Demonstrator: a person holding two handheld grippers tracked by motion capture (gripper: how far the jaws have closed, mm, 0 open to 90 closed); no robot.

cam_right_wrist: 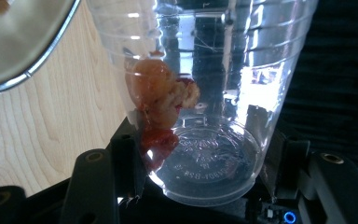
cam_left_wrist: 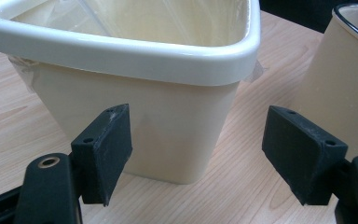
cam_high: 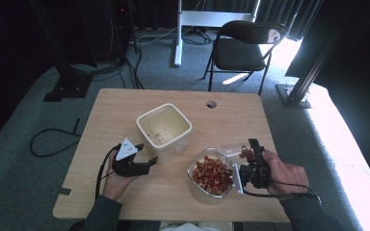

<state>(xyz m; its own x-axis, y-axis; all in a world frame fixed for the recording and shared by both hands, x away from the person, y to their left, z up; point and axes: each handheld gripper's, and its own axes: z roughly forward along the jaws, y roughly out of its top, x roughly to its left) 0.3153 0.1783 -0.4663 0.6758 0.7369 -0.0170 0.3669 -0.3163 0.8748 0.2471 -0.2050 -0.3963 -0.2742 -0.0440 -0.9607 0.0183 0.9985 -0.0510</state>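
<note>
Most of the pouring looks done. The right hand-held gripper (cam_high: 248, 155), at the lower right of the high view, is clamped on a clear plastic cup (cam_right_wrist: 200, 93) tipped over the bowl (cam_high: 212, 174), which already holds a heap of red and orange pieces. A few pieces (cam_right_wrist: 161, 98) are stuck to the cup wall near its bottom; these remain to be emptied. The left hand-held gripper (cam_high: 147, 161) stands wide and holds nothing, just before the cream bin (cam_left_wrist: 135, 70). Whether the bin has anything inside is hard to see; the bowl's content is cut off in the right gripper view.
</note>
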